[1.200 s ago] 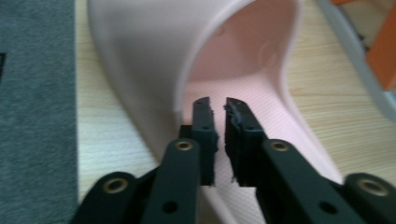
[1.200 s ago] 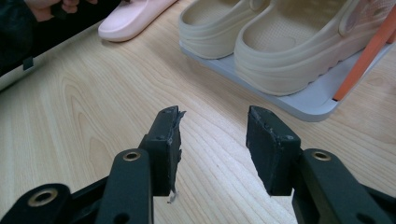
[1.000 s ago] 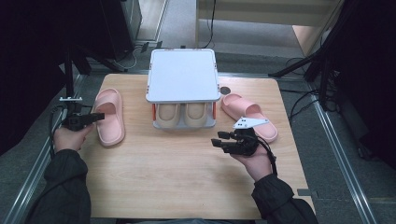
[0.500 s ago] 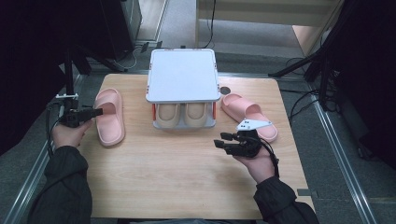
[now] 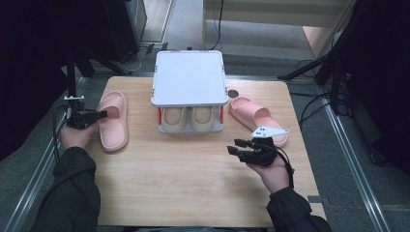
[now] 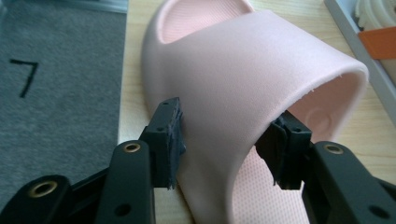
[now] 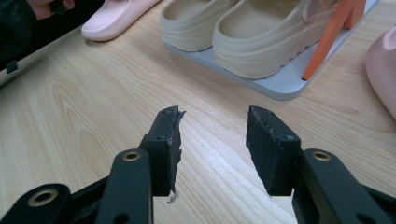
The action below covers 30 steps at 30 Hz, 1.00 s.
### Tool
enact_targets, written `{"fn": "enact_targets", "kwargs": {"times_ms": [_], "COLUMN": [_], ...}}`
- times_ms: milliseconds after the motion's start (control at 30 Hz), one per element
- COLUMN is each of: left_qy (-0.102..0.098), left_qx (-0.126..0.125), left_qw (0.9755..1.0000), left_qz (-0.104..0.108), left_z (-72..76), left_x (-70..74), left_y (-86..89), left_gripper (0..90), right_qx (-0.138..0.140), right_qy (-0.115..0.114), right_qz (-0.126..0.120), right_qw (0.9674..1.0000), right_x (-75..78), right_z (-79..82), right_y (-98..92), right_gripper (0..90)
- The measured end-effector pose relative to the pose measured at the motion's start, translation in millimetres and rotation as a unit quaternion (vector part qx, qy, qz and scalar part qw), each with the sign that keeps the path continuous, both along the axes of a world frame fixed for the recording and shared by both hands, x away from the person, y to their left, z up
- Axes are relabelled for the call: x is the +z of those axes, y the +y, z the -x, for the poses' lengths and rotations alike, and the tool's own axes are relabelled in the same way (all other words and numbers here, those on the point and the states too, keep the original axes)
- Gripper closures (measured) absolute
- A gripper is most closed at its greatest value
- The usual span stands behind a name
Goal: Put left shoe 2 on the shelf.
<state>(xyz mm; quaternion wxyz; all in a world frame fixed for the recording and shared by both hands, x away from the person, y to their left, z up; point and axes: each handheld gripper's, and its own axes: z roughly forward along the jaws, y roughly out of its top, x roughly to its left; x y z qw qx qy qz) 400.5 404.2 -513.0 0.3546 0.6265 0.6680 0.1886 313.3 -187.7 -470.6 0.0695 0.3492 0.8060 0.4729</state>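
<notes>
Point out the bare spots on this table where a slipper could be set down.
The widest bare stretch of the table lies in front of the shoe rack, between the two forearms. The back is crowded: the rack stands mid-back, with the left slipper and the right slipper on either side of it.

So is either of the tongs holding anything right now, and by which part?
The left tongs straddle the strap of the pink slipper, jaws just reopened, so a firm hold cannot be told. The right tongs are open over the table, holding nothing.
</notes>
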Motion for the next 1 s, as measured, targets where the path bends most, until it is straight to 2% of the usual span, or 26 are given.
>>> {"fn": "enact_targets", "kwargs": {"times_ms": [133,167,267,300,400,433,467,500,567,600,633,800,1000], "left_qy": [0.003,0.003,0.007,0.012,0.014,0.017,0.016,0.016,0.001,0.001,-0.001,-0.001,0.022], "left_qx": [0.001,0.004,0.004,-0.002,-0.006,-0.008,-0.009,-0.009,-0.007,-0.007,-0.008,-0.012,-0.016], "left_qw": [1.0000,1.0000,0.9999,0.9997,0.9996,0.9994,0.9988,0.9988,0.9971,0.9971,0.9976,0.9974,0.9986], "left_qz": [0.004,0.005,0.008,0.023,0.025,0.030,0.046,0.046,0.076,0.076,0.069,0.071,0.046], "left_z": [-1.0,-0.9,-0.2,-0.7,-1.3,-1.8,-2.1,-2.1,-0.9,-0.9,-0.5,-1.9,-13.9], "left_x": [1.2,2.1,3.8,3.1,4.5,5.7,10.1,10.1,20.3,20.3,27.7,40.2,67.1], "left_y": [0.4,0.3,1.0,2.1,0.7,-0.5,-2.3,-2.3,-4.2,-4.2,-6.6,-10.3,-15.8], "left_gripper": [67.3,67.3,80.1,81.0,81.1,81.6,82.5,83.3,83.5,83.6,83.5,83.5,83.2], "right_qx": [-0.002,-0.002,-0.001,-0.001,0.000,-0.001,0.000,-0.001,0.000,0.000,0.000,0.004,0.009], "right_qy": [-0.001,-0.001,-0.002,-0.002,-0.003,-0.003,-0.003,-0.003,-0.001,-0.001,-0.001,0.000,-0.001], "right_qz": [-0.001,-0.001,-0.001,0.000,-0.001,-0.001,-0.001,-0.001,-0.001,-0.001,-0.001,-0.001,-0.001], "right_qw": [1.0000,1.0000,1.0000,1.0000,1.0000,1.0000,1.0000,1.0000,1.0000,1.0000,1.0000,1.0000,1.0000], "right_x": [-0.1,-0.1,-0.1,-0.2,-0.1,-0.1,0.0,0.0,0.1,0.1,0.2,0.4,0.3], "right_z": [0.3,0.3,0.6,0.7,0.7,0.7,0.8,0.7,0.9,1.0,1.3,2.0,1.7], "right_y": [-0.9,-0.9,-0.7,-0.7,-1.0,-1.1,-1.1,-1.1,-0.8,-0.6,-0.3,0.7,2.0], "right_gripper": [55.7,55.7,55.8,55.7,55.7,55.7,55.7,55.7,55.6,55.6,55.4,55.3,55.1]}}
